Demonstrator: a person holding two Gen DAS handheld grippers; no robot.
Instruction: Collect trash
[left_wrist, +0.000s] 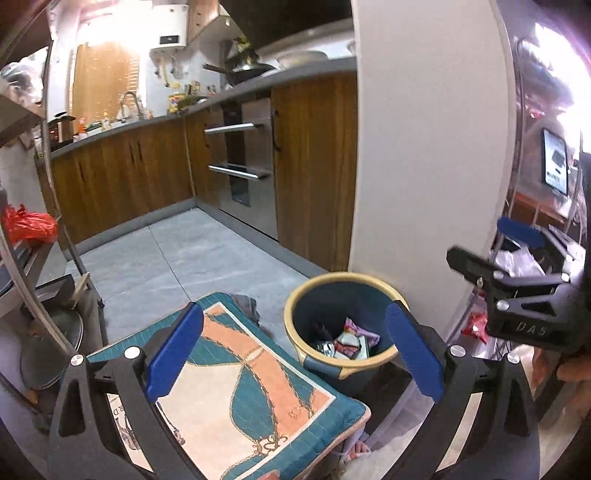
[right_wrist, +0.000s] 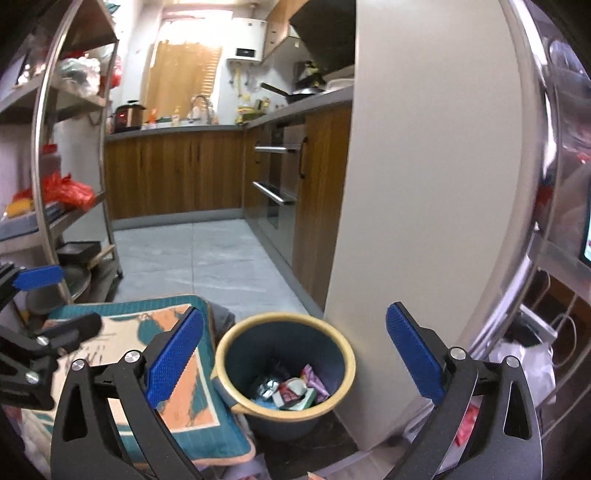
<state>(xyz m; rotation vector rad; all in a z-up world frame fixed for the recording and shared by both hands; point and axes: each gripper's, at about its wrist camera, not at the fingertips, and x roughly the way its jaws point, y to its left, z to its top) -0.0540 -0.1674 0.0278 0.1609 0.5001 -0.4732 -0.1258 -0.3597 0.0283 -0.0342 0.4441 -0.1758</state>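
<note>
Both jaws spread wide, nothing held: left gripper (left_wrist: 295, 354), right gripper (right_wrist: 295, 358). Trash bin (right_wrist: 221, 354) sits on the floor just ahead of both, wrappers (right_wrist: 291, 393) already at the bottom. Looks late in the task; no loose trash visible on the floor tiles (right_wrist: 207, 254). Tight spot: patterned cushion (right_wrist: 184, 402) touches the bin's left, white fridge side (right_wrist: 424, 184) close right. Open room only above.

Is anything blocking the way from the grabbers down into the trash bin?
Nothing visible blocks it. The bin stands open on the floor, no lid, with wrappers at its bottom. Both the right gripper and left gripper are open and empty above it. The cushion sits beside the bin, not over it.
</note>
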